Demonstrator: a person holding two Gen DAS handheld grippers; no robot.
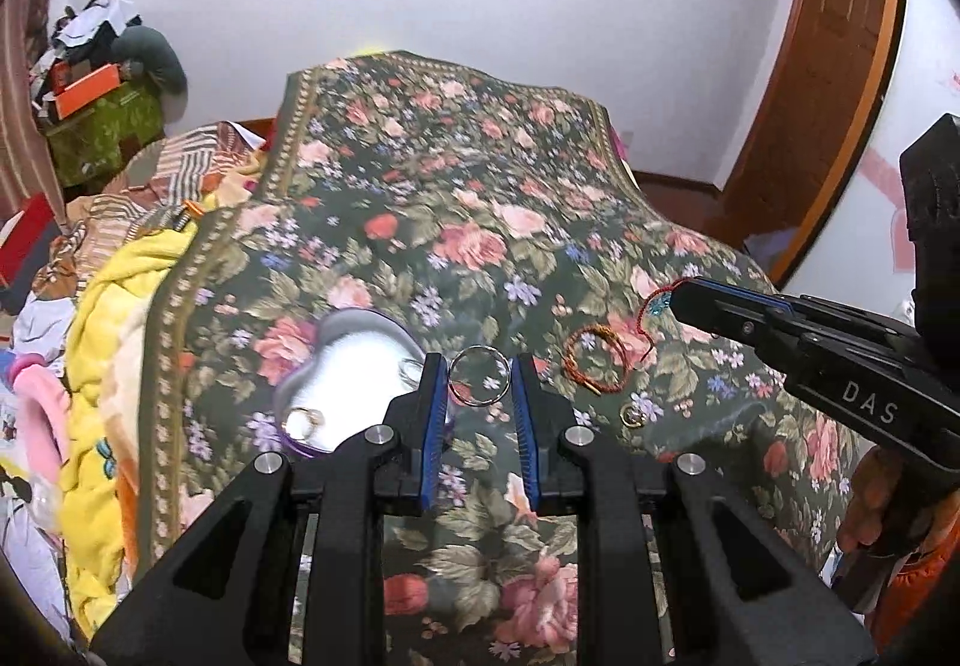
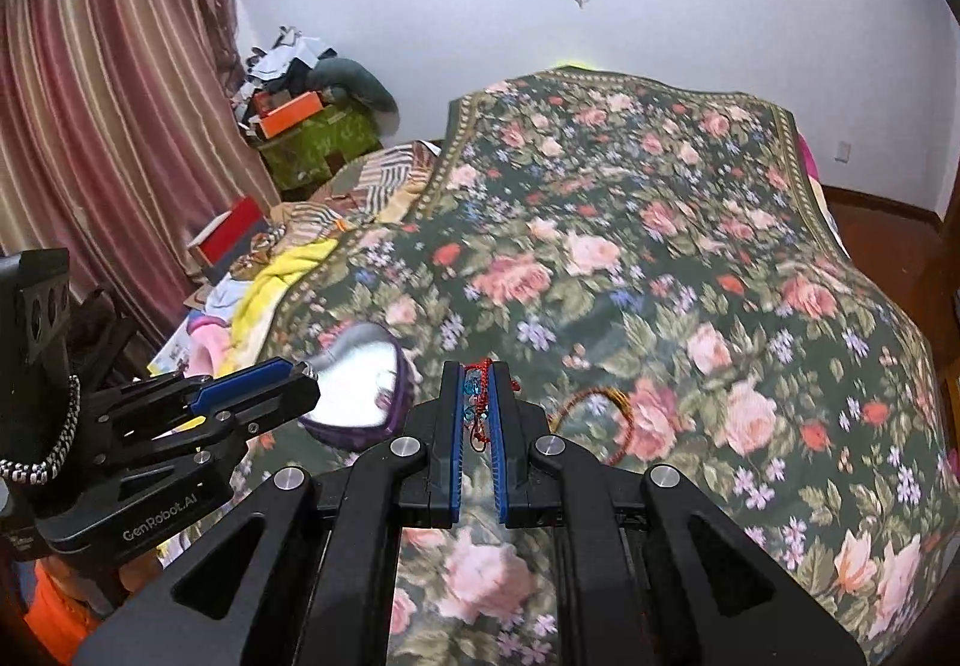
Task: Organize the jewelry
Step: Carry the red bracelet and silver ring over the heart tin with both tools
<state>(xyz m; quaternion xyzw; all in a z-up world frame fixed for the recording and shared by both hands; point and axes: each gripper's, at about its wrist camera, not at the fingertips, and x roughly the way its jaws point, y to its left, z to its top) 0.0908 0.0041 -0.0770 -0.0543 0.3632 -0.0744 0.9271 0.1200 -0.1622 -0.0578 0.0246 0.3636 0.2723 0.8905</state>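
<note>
- Right gripper (image 2: pixel 477 396): fingers pinched on a red cord bracelet (image 2: pixel 478 401) with blue beads, held over the bed (image 2: pixel 690 276)
- Left gripper (image 1: pixel 479 384): fingers parted either side of a silver ring (image 1: pixel 479 375) lying on the floral cover; not touching it
- Heart-shaped box (image 1: pixel 354 384), purple rim, holds a gold ring (image 1: pixel 305 419); an orange bracelet (image 1: pixel 594 363) lies right of the silver ring

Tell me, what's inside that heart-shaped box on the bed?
The heart-shaped box has a pale lining, and one gold ring lies near its front edge. The left gripper covers its right side, so more could sit there.
</note>
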